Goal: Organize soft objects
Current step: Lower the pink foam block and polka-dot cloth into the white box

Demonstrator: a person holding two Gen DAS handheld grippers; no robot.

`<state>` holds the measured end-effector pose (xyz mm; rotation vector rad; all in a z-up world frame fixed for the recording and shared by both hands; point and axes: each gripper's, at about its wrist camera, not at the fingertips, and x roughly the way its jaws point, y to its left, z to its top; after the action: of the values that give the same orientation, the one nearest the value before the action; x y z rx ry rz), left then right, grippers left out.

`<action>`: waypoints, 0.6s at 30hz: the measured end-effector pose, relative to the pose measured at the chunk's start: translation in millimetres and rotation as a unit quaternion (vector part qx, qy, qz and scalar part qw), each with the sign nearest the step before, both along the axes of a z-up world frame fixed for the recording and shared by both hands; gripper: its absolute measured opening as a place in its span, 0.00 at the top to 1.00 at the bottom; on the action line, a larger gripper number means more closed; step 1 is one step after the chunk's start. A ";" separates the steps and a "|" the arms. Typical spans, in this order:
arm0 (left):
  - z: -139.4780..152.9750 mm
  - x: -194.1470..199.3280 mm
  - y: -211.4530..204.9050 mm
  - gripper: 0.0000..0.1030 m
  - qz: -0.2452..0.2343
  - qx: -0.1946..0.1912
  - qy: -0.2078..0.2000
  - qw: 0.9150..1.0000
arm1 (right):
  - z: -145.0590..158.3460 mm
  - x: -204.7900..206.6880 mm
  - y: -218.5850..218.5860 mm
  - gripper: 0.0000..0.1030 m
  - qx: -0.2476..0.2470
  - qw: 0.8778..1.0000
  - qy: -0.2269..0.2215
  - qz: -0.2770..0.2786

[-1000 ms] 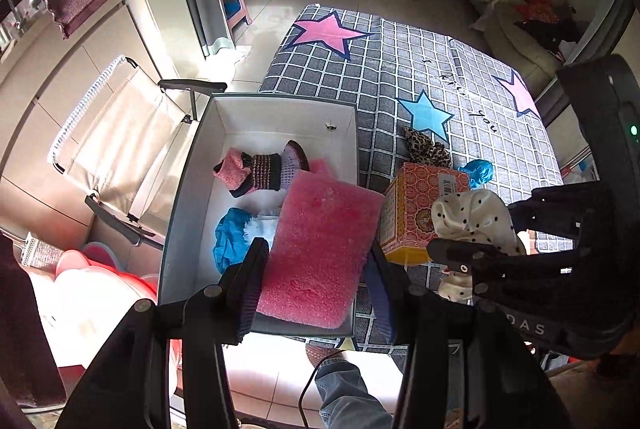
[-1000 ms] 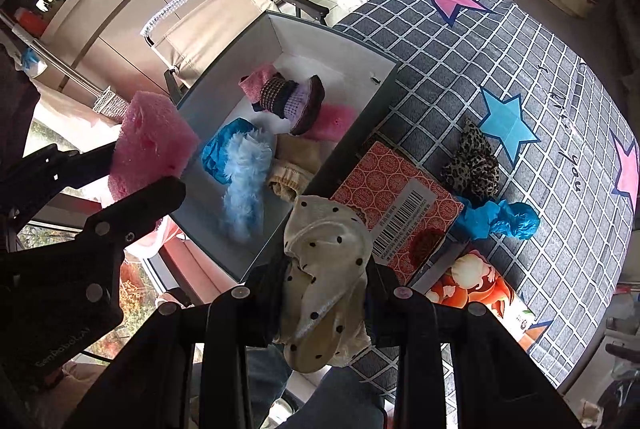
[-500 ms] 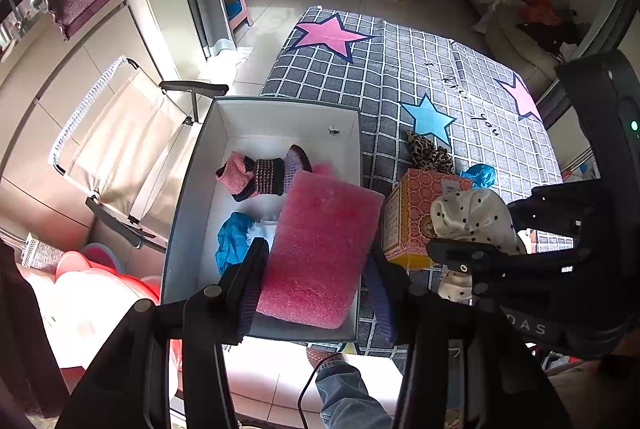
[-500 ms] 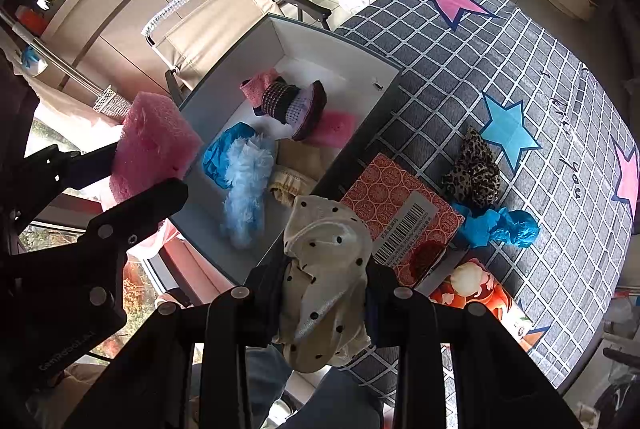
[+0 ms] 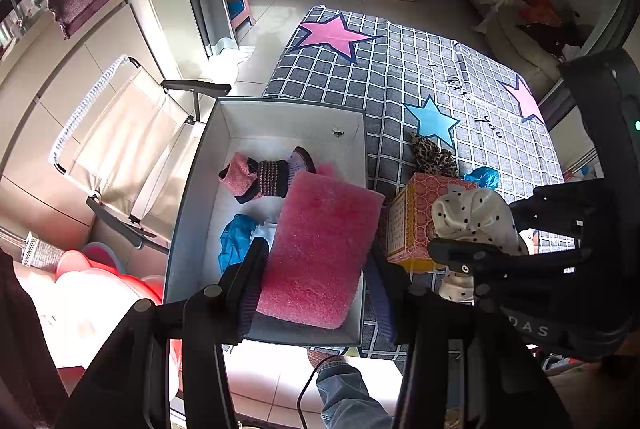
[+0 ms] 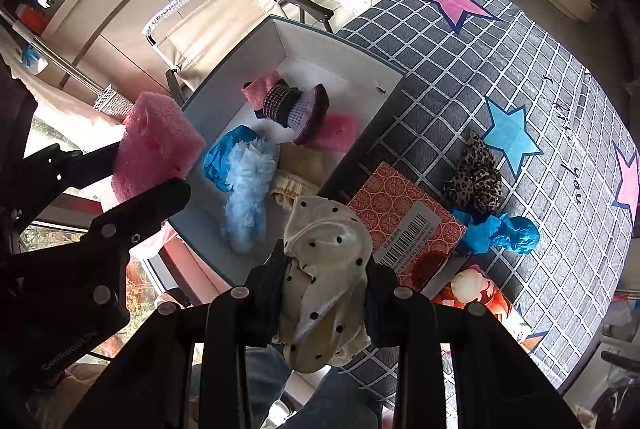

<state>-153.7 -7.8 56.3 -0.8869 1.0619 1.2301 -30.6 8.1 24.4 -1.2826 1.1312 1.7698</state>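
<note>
My left gripper point(image 5: 316, 265) is shut on a pink sponge pad point(image 5: 324, 241) and holds it above the near end of the white box point(image 5: 280, 117); it also shows in the right wrist view point(image 6: 156, 145). My right gripper point(image 6: 324, 281) is shut on a cream polka-dot cloth point(image 6: 324, 269), held above the box's near right corner. In the box lie a knitted pink and purple sock point(image 6: 288, 101), a blue cloth point(image 6: 224, 153), a fluffy light-blue piece point(image 6: 248, 189), a beige cloth point(image 6: 300, 165) and a pink pad point(image 6: 338, 131).
On the checked star-print table cover point(image 6: 500, 69) lie an orange patterned carton point(image 6: 404, 209), a leopard-print cloth point(image 6: 476, 173), a blue bag point(image 6: 508, 229) and a colourful packet point(image 6: 480, 297). A folding chair point(image 5: 132, 145) stands left of the box. Red and pink tubs point(image 5: 92, 281) sit on the floor.
Both grippers have risen a little with their loads, so the box and table look slightly smaller. Nothing was released or taken.
</note>
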 end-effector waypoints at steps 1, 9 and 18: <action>0.0 0.2 0.0 0.50 0.000 0.000 0.001 1.000 | 0.1 0.1 -0.3 0.68 0.001 1.000 0.000 0.000; -2.9 -1.9 4.3 0.50 0.007 -0.001 0.002 1.000 | -0.2 -2.2 8.5 0.68 0.000 1.000 0.001 -0.003; -7.5 -5.9 24.1 0.50 0.017 0.000 0.010 1.000 | 6.0 -2.9 37.8 0.68 0.018 1.000 0.006 -0.004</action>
<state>-159.6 16.3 48.8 -0.8972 1.0664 1.2685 -33.6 46.0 30.4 -1.2457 1.1038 1.7858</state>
